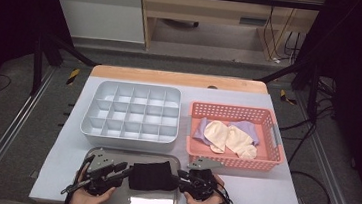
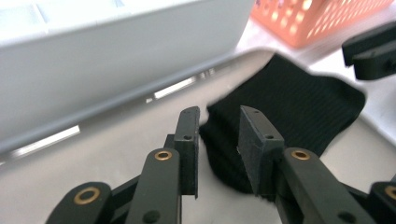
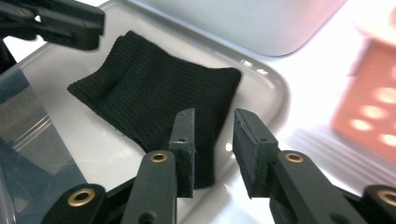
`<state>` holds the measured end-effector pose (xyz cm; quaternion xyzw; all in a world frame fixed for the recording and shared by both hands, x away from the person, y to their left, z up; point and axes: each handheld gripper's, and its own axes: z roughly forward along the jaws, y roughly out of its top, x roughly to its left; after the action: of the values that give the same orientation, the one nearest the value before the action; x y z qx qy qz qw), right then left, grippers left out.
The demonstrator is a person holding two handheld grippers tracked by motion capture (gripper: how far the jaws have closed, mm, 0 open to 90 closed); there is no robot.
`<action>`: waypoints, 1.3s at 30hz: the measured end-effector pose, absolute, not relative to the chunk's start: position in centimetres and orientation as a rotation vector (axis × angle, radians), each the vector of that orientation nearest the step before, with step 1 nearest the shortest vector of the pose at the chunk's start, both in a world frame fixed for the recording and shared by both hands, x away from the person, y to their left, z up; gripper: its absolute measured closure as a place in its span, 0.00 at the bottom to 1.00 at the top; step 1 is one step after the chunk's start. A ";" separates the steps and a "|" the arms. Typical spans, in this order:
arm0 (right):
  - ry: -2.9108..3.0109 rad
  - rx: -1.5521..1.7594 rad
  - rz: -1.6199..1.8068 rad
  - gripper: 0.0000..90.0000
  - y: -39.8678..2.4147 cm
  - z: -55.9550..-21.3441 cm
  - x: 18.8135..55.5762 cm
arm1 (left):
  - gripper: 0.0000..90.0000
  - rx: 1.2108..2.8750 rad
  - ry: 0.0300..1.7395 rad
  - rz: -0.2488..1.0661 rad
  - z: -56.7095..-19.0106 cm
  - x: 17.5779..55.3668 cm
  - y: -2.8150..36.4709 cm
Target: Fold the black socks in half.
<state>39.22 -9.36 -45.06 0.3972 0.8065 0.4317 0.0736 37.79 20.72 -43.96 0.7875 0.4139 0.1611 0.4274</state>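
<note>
A black ribbed sock (image 1: pixel 150 176), folded flat, lies on a shallow metal tray (image 1: pixel 94 153) at the near edge of the bench (image 1: pixel 271 191). It rests there because the tray gives a smooth, open surface where both tools can come at it from opposite ends. The left tool (image 1: pixel 123 171) sits at the sock's left edge and the right tool (image 1: pixel 182 175) at its right edge, so the cloth can probably be folded or lifted evenly between them.

In the left gripper view the left tool's jaws stand partly apart with the sock's edge (image 2: pixel 280 116) just beyond them, and nothing is pinched. The right gripper view shows the same for the right tool, a gap between the pads over the sock's near corner (image 3: pixel 187 102), with no grip.

Behind the tray stands a grey compartment organiser (image 1: pixel 133 112), close enough that its front wall limits any forward sweep. To its right a pink perforated basket (image 1: pixel 233 160) holds cream and lilac socks (image 1: pixel 228 136); its near corner sits just beside the right tool.
</note>
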 end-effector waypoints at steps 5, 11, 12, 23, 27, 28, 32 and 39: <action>2.417 1.220 1.307 0.77 -10.4 -45.7 38.9 | 0.84 2.026 0.969 0.384 -43.6 38.2 17.7; 2.447 1.206 1.324 0.76 -9.6 -46.3 39.0 | 0.92 2.111 0.940 0.320 -45.2 38.9 14.3; 2.454 1.201 1.318 0.76 -9.4 -46.5 39.1 | 0.93 2.117 0.942 0.308 -45.5 39.0 14.1; 2.527 1.195 1.290 0.92 -8.1 -47.4 39.3 | 0.96 2.157 0.943 0.315 -46.7 39.0 13.9; 2.517 1.139 1.283 0.93 -7.7 -46.3 39.1 | 0.97 2.145 0.959 0.323 -46.8 38.9 13.8; 2.510 1.120 1.308 0.93 -7.6 -45.9 39.0 | 0.97 2.141 0.966 0.326 -46.8 38.9 13.8; 2.500 1.027 1.395 0.94 -6.9 -44.6 38.4 | 0.99 2.130 0.978 0.328 -46.8 38.8 13.7; 2.523 0.999 1.415 0.93 -6.2 -44.6 38.3 | 0.99 2.078 1.004 0.271 -46.1 39.0 14.8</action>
<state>38.26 -6.24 -44.57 0.3262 0.8237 0.4621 0.0407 39.01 14.78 -46.13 0.8204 0.3965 0.1071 0.3977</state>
